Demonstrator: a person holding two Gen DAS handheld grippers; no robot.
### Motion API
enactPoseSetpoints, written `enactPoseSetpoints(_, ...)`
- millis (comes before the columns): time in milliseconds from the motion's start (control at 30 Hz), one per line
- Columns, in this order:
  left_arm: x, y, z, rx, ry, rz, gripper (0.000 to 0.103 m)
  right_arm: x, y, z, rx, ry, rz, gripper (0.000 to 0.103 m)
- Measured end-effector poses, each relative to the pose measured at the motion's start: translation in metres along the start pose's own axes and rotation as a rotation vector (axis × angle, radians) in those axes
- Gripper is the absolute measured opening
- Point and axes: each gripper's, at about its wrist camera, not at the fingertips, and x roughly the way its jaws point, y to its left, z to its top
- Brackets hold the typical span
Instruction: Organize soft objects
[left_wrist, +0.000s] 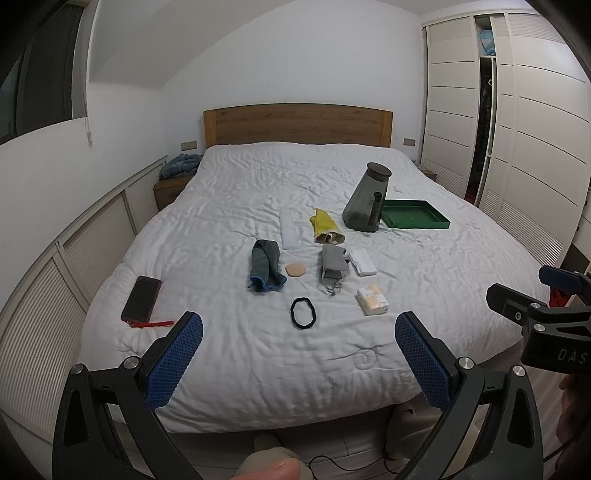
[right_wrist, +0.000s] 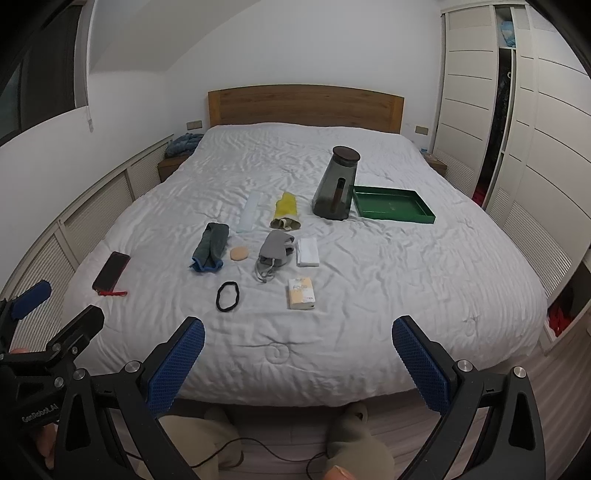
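On the bed (left_wrist: 258, 369) I find every soft item, rolled towel (left_wrist: 265, 267) to mask (right_wrist: 275, 251), loose outside the green tray (right_wrist: 391, 206); both my left gripper (left_wrist: 299, 354) and right gripper (right_wrist: 298, 354) spread, empty.

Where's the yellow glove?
The yellow glove lies mid-bed in both views, between the white strip on its left and the dark jug on its right, just beyond the grey mask.

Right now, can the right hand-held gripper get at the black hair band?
Probably yes: the right hand-held gripper is open, and only bare quilt lies between it and the black hair band.
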Motion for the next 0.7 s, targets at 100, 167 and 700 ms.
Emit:
enactPoseSetpoints(100, 0.000, -0.002, 0.002, -0.001, 0.003, 0.003, 0.102, 0.001, 0.000, -0.001, 0.000, -0.001, -0.001, 0.103)
enactPoseSetpoints(167, 0.001, -0.003, 0.003, -0.001, 0.005, 0.004, 0.102, 0.002, 0.000, 0.000, -0.001, 0.000, -0.002, 0.103)
enactPoseSetpoints(700, 0.045, 0.005, 0.017, 0.000, 0.069, 0.013, 0.102, 0.051, 0.003, 0.028, -0.015, -0.006, -0.012, 0.103)
